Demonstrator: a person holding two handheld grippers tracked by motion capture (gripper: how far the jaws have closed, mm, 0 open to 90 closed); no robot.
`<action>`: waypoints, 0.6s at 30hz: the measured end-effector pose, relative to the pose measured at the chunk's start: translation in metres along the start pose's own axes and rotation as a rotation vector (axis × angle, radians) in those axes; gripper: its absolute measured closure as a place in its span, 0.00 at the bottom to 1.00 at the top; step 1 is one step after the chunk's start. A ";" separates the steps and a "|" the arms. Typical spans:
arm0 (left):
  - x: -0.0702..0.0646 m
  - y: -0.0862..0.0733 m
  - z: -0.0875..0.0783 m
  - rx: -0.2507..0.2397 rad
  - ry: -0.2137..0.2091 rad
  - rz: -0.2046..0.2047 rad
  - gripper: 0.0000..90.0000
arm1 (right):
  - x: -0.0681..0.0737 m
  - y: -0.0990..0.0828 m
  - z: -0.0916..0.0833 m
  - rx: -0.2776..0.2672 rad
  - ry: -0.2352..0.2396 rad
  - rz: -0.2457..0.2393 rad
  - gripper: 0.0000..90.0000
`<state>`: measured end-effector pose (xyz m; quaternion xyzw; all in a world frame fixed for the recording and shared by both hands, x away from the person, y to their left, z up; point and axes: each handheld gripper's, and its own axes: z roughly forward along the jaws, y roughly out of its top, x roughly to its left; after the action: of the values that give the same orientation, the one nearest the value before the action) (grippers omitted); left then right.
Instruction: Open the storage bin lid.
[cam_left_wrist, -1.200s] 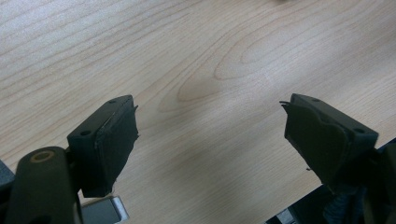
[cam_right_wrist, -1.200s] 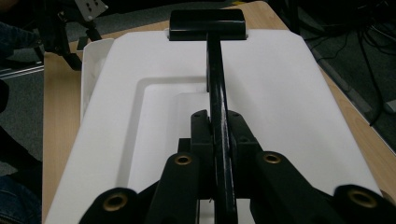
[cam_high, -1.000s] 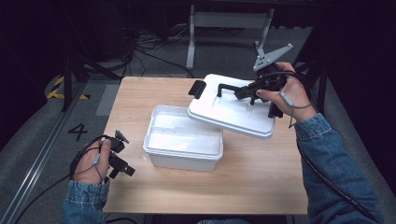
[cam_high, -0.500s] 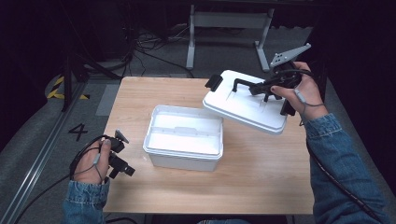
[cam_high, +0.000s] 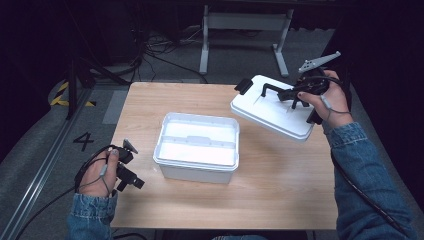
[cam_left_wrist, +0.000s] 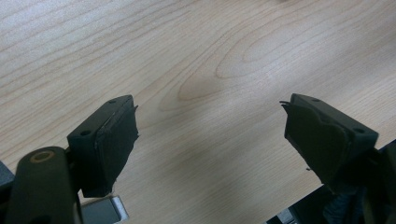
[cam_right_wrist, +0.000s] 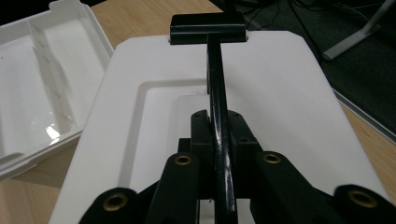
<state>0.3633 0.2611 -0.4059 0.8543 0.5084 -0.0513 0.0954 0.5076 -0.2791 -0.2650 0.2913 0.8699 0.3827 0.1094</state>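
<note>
Table (cam_high: 280, 200): pale wood-grain surface, smooth and matt, the grain plainly seen in the left gripper view. Box (cam_high: 196, 149): white plastic, smooth, with a soft sheen inside. Lid (cam_high: 270, 111): white plastic, matt and smooth; its handle (cam_right_wrist: 218, 107) is moulded in glossy black plastic. Left gripper (cam_left_wrist: 210, 140): matt black jaws faced with dull, rough-edged pads. Right gripper (cam_right_wrist: 219, 140): black arms set with brass-coloured rivets. Sleeves (cam_high: 367, 175): blue denim cloth.

The box (cam_high: 197, 145) stands open at mid-table (cam_high: 280, 195); bare wood lies left, front and behind it. Right of the box, the lid (cam_high: 272, 109), carried tilted above the table, blocks passage there.
</note>
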 end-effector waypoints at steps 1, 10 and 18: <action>0.000 0.000 0.000 0.000 0.000 -0.001 0.20 | 0.000 0.000 0.000 0.000 0.000 0.000 0.93; 0.000 0.000 0.001 0.000 -0.001 -0.003 0.20 | -0.014 -0.020 0.015 0.036 -0.023 0.018 0.93; 0.000 0.000 0.001 0.005 0.000 -0.004 0.20 | -0.024 -0.044 0.032 0.061 -0.013 0.042 0.93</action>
<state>0.3636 0.2602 -0.4069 0.8536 0.5098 -0.0528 0.0931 0.5213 -0.2977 -0.3201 0.3151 0.8742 0.3562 0.0982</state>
